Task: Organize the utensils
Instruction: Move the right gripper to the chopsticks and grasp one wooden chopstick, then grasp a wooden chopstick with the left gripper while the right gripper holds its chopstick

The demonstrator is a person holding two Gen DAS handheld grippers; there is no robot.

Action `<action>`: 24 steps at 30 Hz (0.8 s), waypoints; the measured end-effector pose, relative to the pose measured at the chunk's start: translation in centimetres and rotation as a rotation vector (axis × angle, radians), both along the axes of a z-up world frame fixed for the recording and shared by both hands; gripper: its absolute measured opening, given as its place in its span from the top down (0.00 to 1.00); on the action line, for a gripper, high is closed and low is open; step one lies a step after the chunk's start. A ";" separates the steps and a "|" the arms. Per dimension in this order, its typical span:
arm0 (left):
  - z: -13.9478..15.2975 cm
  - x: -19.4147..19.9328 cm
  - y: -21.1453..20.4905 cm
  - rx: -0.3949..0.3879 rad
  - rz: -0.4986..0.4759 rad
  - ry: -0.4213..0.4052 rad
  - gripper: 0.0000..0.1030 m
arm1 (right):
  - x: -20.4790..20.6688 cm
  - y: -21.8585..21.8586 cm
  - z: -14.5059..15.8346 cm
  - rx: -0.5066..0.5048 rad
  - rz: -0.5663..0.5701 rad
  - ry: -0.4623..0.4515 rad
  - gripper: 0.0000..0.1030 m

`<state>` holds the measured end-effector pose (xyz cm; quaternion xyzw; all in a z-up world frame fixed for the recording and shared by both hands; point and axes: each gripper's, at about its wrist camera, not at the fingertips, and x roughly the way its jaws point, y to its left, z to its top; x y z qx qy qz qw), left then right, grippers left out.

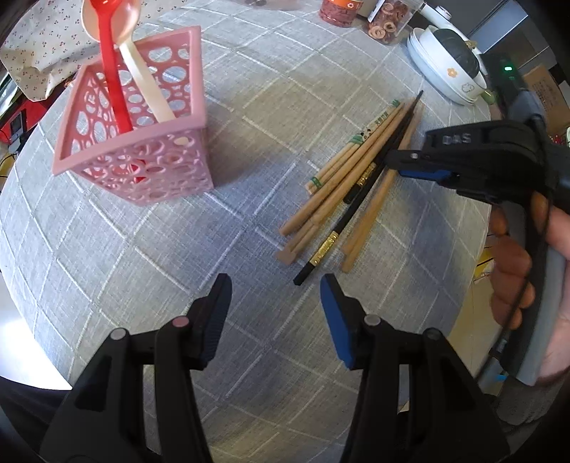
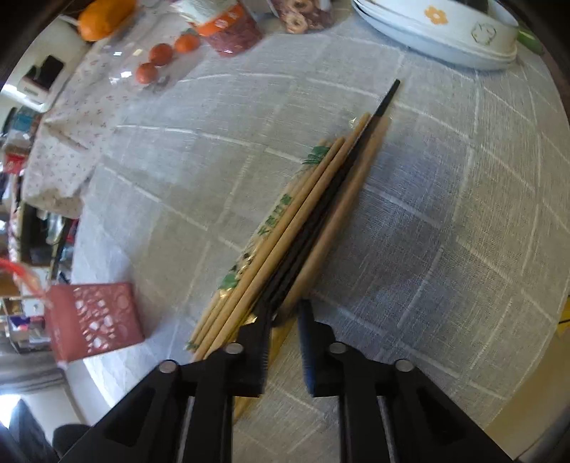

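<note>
A pink perforated holder [image 1: 142, 142] stands at the left on the grey checked cloth, with a red spoon [image 1: 110, 67] and a cream spoon [image 1: 149, 89] in it. It also shows in the right wrist view [image 2: 94, 320]. A pile of wooden chopsticks [image 1: 342, 185] and black chopsticks [image 1: 359, 199] lies at centre right, and shows in the right wrist view [image 2: 295, 228]. My left gripper [image 1: 276, 313] is open and empty, just short of the pile's near ends. My right gripper [image 2: 285, 334] is open with its jaws astride the pile's near end; it shows in the left wrist view [image 1: 413, 164].
A white pot with an orange flower [image 1: 452, 71] sits at the far right, also in the right wrist view [image 2: 445, 28]. Snack jars [image 1: 356, 14] stand at the back. Small oranges [image 2: 160, 60] and a floral cloth [image 2: 71, 135] lie at the back left.
</note>
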<state>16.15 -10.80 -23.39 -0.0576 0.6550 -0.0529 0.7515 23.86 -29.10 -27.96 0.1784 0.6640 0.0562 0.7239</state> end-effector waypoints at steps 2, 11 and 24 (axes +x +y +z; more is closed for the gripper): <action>-0.1 0.2 -0.2 -0.003 0.001 0.001 0.48 | -0.3 0.2 0.8 0.009 0.026 -0.021 0.93; 0.1 0.7 -0.8 -0.024 -0.012 0.003 0.48 | -1.6 -0.4 2.0 0.011 0.066 -0.062 0.93; 0.2 6.0 -9.2 -0.088 -0.132 0.029 0.55 | -2.7 -4.4 2.3 0.022 -0.015 -0.060 0.93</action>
